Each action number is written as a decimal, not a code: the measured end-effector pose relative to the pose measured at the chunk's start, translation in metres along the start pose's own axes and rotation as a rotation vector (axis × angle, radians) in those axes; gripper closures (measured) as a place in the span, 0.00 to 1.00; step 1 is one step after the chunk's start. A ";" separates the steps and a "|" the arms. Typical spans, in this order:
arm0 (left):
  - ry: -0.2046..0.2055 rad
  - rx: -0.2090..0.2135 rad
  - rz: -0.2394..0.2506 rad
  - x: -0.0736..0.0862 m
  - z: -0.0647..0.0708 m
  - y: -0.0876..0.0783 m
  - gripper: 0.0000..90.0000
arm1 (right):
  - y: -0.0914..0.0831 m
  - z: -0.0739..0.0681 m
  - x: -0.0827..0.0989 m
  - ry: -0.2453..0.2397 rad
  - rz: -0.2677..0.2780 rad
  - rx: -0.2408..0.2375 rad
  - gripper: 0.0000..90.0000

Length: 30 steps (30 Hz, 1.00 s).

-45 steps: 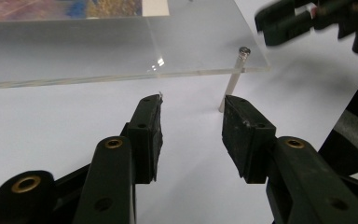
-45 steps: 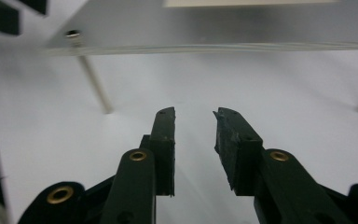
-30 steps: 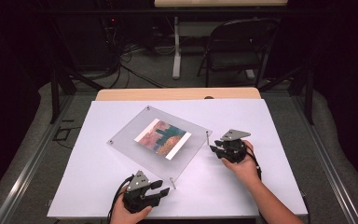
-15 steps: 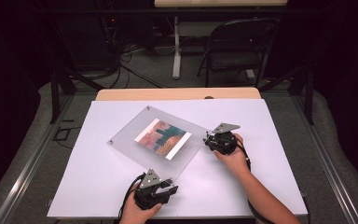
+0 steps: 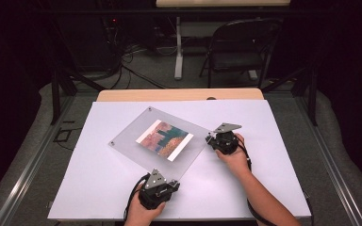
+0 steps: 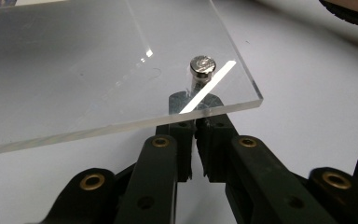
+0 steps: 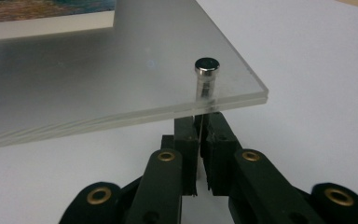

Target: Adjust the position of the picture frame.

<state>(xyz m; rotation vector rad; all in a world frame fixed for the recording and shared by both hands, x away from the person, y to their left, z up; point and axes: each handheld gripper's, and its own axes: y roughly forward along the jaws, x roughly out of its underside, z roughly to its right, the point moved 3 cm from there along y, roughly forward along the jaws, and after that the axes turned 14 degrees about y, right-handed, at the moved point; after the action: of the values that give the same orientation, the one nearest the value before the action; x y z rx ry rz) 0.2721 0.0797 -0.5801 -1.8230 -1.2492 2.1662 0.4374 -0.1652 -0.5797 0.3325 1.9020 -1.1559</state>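
A clear acrylic frame (image 5: pixel 131 135) lies turned like a diamond on the white table (image 5: pixel 273 179), with a colourful picture (image 5: pixel 164 139) inside it. My left gripper (image 5: pixel 169 180) sits at the frame's near corner. In the left gripper view its jaws (image 6: pixel 195 105) are shut, tips tucked under the plate edge just below a metal corner pin (image 6: pixel 203 66). My right gripper (image 5: pixel 209 139) is at the frame's right corner. Its jaws (image 7: pixel 198 122) are likewise shut, with the tips under the edge beneath another pin (image 7: pixel 207 66). What the tips touch under the plate is hidden.
A black folding chair (image 5: pixel 238 52) and a table leg (image 5: pixel 178 47) stand on the floor beyond the table's far wooden edge (image 5: pixel 179 95). Cables lie on the floor at the back left. White surface lies open to the left and right of the frame.
The left gripper has slid right and forward to the frame's near corner. The right gripper has moved left and away from the person to the frame's right corner.
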 end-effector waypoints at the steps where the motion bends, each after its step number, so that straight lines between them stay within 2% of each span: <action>1: 0.000 0.000 0.000 0.000 0.000 0.000 0.94 | 0.000 0.000 0.000 0.000 0.000 0.000 0.95; 9: -0.006 0.006 0.012 0.001 0.000 0.000 0.94 | 0.000 0.001 0.000 0.007 0.005 -0.014 0.95; 20: -0.010 0.000 0.001 0.000 0.000 0.000 0.94 | -0.001 0.002 0.000 0.022 0.003 -0.022 0.95; 30: -0.011 0.010 -0.005 -0.001 -0.001 -0.001 0.95 | -0.001 0.000 0.000 0.019 -0.004 -0.008 0.95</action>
<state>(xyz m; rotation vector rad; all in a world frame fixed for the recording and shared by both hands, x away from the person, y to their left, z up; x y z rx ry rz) 0.2723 0.0803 -0.5791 -1.8048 -1.2416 2.1792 0.4368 -0.1659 -0.5790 0.3364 1.9243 -1.1511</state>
